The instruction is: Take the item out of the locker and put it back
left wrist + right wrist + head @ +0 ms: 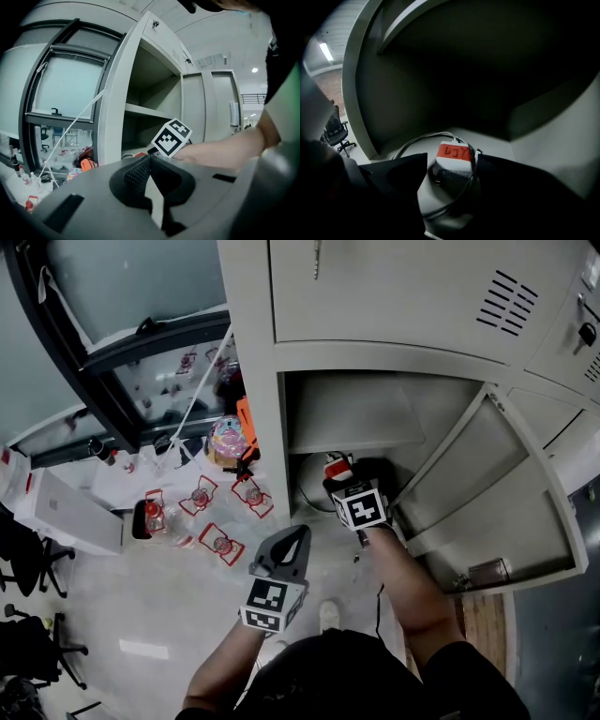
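Right claw (349,474) is down inside the lower compartment of the grey metal locker (251,381), jaws spread wide and gripping nothing. Between them, flat on the compartment floor, lies the white charger block with a red hand-lettered label (453,153). Its white cable (413,138) is looped loosely around it. Neither pad presses on the block, though the right one sits just beside the cable loop. The far wall back there is dark.

It's tight around that spot. A grey shelf (356,423) hangs low overhead, and the locker's open door (497,502) swings out on the right. The person's right forearm (408,582) fills the near side of the opening.

Left claw (298,532) hangs outside, near the locker's left post, jaws pinched together and empty.

Off to the left, clutter crowds the pale floor (141,587):
- small clear bottles with red-edged tags (202,498)
- a pastel round toy (228,435)
- a white flat box (66,512)
- a black office chair (23,563) at the far left edge

A thin white cord (202,381) slants down past the dark-framed window (94,352).
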Demonstrator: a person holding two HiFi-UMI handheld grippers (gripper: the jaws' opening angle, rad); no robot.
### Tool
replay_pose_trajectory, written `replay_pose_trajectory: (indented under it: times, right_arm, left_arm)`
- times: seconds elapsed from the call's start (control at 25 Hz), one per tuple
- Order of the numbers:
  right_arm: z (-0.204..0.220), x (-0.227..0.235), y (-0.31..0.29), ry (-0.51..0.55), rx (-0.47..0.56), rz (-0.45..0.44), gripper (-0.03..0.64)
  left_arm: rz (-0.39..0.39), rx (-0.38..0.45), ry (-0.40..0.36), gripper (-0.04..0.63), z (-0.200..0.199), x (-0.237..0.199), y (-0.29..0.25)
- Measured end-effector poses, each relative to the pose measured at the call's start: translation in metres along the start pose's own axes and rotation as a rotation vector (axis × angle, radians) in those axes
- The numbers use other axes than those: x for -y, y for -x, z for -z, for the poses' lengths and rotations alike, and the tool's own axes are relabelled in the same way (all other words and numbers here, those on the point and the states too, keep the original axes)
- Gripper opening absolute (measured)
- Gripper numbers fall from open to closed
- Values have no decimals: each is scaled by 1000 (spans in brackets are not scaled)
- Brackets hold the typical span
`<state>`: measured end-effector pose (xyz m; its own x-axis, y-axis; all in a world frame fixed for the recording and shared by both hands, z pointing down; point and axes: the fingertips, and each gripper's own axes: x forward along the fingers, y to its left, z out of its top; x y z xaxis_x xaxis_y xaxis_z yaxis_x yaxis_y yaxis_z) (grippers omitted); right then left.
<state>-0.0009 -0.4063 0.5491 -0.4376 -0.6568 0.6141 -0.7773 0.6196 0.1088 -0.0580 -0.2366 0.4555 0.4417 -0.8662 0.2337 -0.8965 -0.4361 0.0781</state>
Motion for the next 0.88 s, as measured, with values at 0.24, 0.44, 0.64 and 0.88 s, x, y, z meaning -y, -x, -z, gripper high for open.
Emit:
replay_pose_trajectory:
  times: [0.24, 0.44, 0.64, 0.88]
  right_arm:
    - [-10, -5, 32, 11, 105, 49, 255]
    - [-12, -18, 79, 3, 190, 116, 63]
    - [-11, -43, 126, -34, 260, 134, 2]
    - [-8, -92, 178, -89, 337, 80, 1]
  left_arm:
    - [13, -6, -1, 3, 1, 7, 20]
    - [39, 20, -8, 3, 0, 21, 42]
    - [67, 33, -13, 3, 2, 34, 72]
    - [95, 38, -19, 3, 8, 45, 114]
